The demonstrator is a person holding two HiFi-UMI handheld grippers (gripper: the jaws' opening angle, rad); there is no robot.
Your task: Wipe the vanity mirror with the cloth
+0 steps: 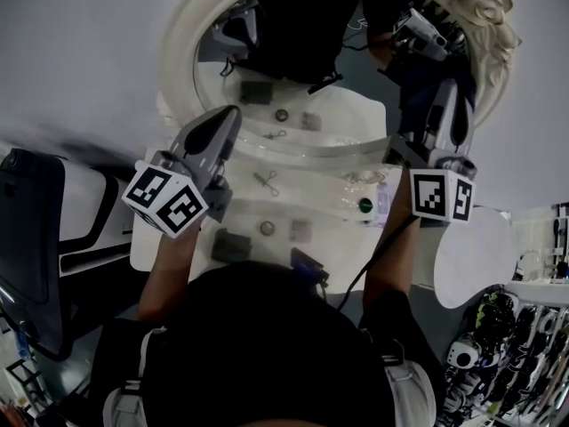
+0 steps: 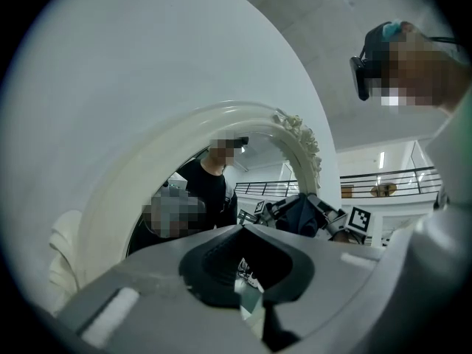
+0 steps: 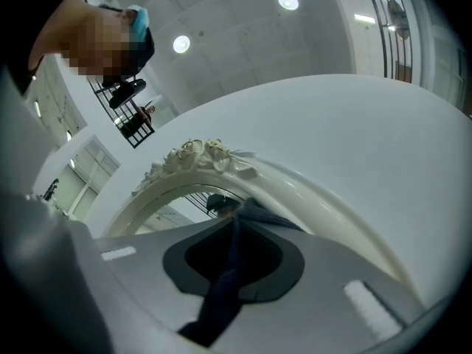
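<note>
- The right gripper (image 3: 234, 228) has its jaws clamped on a dark blue cloth (image 3: 220, 290), which hangs down between them.
- In the head view, this gripper (image 1: 447, 89) sits at 2 o'clock, up at the right edge of the vanity mirror (image 1: 182, 44).
- The mirror's ornate white frame fills 12 o'clock.
- The left gripper (image 1: 228, 114) is at 10 o'clock, in front of the mirror's lower left, with its jaws together and nothing in them.
</note>
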